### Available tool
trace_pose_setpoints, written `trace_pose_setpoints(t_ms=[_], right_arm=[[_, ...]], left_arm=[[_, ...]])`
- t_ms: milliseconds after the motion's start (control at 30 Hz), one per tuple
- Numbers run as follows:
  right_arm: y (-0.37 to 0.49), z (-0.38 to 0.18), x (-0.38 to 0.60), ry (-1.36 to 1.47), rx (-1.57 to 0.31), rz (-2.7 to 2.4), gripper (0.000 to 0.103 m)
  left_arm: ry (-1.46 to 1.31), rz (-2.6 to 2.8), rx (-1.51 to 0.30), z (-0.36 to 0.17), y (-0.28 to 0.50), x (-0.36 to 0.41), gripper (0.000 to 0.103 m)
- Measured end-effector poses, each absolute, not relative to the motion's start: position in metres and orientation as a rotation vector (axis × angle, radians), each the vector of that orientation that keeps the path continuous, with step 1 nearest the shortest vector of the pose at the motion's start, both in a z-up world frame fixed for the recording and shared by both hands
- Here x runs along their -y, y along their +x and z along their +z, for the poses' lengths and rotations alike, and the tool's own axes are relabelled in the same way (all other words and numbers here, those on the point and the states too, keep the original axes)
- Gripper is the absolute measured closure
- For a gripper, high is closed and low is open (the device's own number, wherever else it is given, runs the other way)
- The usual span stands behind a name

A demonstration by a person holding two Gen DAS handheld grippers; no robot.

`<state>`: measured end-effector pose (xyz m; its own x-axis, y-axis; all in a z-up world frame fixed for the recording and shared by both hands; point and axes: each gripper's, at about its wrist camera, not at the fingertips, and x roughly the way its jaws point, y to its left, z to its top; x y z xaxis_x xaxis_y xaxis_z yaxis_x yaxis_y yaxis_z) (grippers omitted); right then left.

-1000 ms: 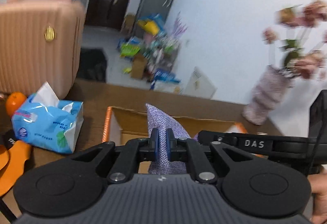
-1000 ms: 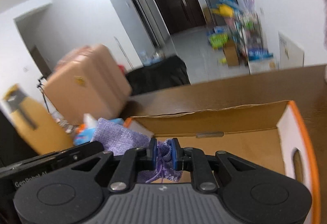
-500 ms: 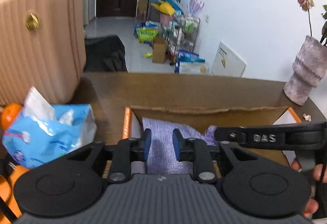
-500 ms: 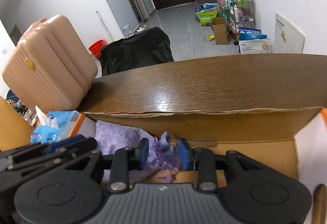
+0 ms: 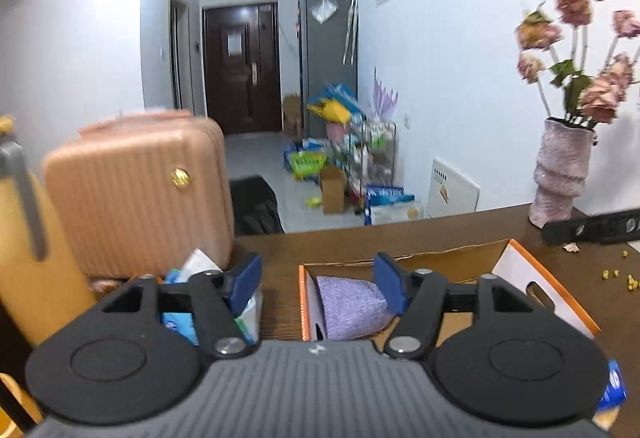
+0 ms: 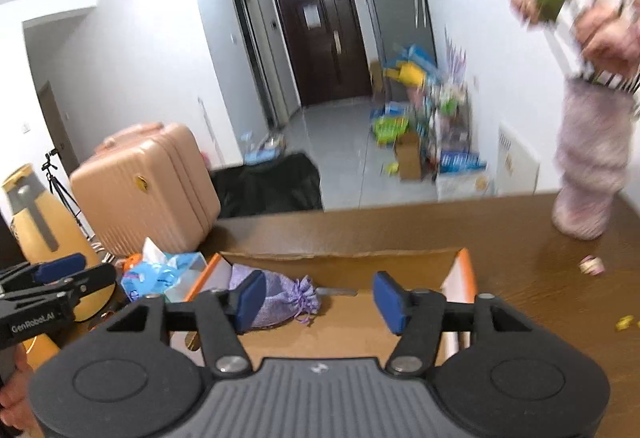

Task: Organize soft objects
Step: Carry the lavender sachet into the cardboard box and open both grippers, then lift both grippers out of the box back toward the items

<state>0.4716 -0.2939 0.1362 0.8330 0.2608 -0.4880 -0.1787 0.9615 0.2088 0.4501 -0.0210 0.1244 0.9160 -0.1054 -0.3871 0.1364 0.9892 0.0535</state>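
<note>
Left wrist view: at lower left of the frame a blue tissue pack (image 5: 188, 302) sits by a pink ribbed suitcase (image 5: 140, 194); at lower centre the left gripper (image 5: 318, 280) hangs with jaws spread wide and empty above the near left corner of an orange-edged cardboard box (image 5: 524, 278), where a lavender drawstring pouch (image 5: 352, 306) lies inside against the left wall. A vase of dried pink flowers (image 5: 560, 174) stands at right on the brown table (image 5: 460, 234).

Right wrist view: at far left the other tool bears the printed label "GenRobot.AI" (partly in shadow); the tissue pack (image 6: 160, 274) sits beside the box (image 6: 464, 274); the pouch (image 6: 280, 298) rests in the box's left end, cord end gathered. The right gripper (image 6: 318, 296) is likewise spread wide, holding nothing, over the box's bare floor.

The pouch looks delivered, both tools apparently clear of it. The next move likely calls for finding another soft item; the tissue pack is the nearest candidate. Its print is too blurred to read.
</note>
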Motion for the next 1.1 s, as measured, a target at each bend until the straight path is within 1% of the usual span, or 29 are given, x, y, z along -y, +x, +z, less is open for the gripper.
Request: trace_pose_setpoints(t_ms=[33, 67, 100, 133, 167, 200, 233, 333, 433, 600, 667, 700, 900, 1100], right_arm=[[0.458, 0.141, 0.296, 0.143, -0.514, 0.224, 0.036], [0.445, 0.147, 0.297, 0.131, -0.488, 0.215, 0.031], [0.434, 0.151, 0.299, 0.124, -0.464, 0.212, 0.029], [0.418, 0.155, 0.301, 0.116, -0.428, 0.212, 0.024], [0.406, 0.156, 0.301, 0.109, -0.396, 0.21, 0.017], [0.392, 0.156, 0.3, 0.099, -0.361, 0.205, 0.015], [0.379, 0.155, 0.3, 0.086, -0.325, 0.197, 0.012], [0.34, 0.147, 0.3, 0.07, -0.259, 0.182, 0.01], [0.308, 0.135, 0.299, 0.082, -0.23, 0.17, 0.01], [0.24, 0.112, 0.294, 0.026, -0.159, 0.15, 0.009], [0.212, 0.102, 0.291, 0.008, -0.132, 0.16, 0.001], [0.197, 0.097, 0.289, 0.004, -0.121, 0.169, 0.0], [0.114, 0.059, 0.284, 0.054, -0.088, 0.181, 0.0], [0.062, 0.019, 0.283, 0.078, -0.106, 0.168, 0.0]], left_arm=[[0.091, -0.119, -0.374, 0.128, 0.438, 0.022, 0.021], [0.1, -0.111, -0.351, 0.132, 0.425, 0.023, 0.014], [0.107, -0.108, -0.314, 0.134, 0.409, 0.024, 0.013], [0.106, -0.104, -0.284, 0.136, 0.396, 0.023, 0.011], [0.103, -0.096, -0.25, 0.137, 0.38, 0.023, 0.005], [0.097, -0.088, -0.223, 0.136, 0.366, 0.022, 0.003], [0.087, -0.08, -0.206, 0.136, 0.355, 0.022, 0.003], [0.056, -0.08, -0.186, 0.13, 0.318, 0.018, 0.003], [0.052, -0.091, -0.177, 0.121, 0.282, 0.016, 0.0], [0.041, -0.082, -0.148, 0.101, 0.216, 0.006, 0.0], [0.043, -0.103, -0.129, 0.092, 0.192, 0.0, 0.0], [0.046, -0.12, -0.12, 0.087, 0.182, -0.003, 0.0], [0.009, -0.125, -0.116, 0.059, 0.127, -0.02, 0.0], [0.045, -0.077, -0.123, 0.031, 0.082, -0.033, 0.0]])
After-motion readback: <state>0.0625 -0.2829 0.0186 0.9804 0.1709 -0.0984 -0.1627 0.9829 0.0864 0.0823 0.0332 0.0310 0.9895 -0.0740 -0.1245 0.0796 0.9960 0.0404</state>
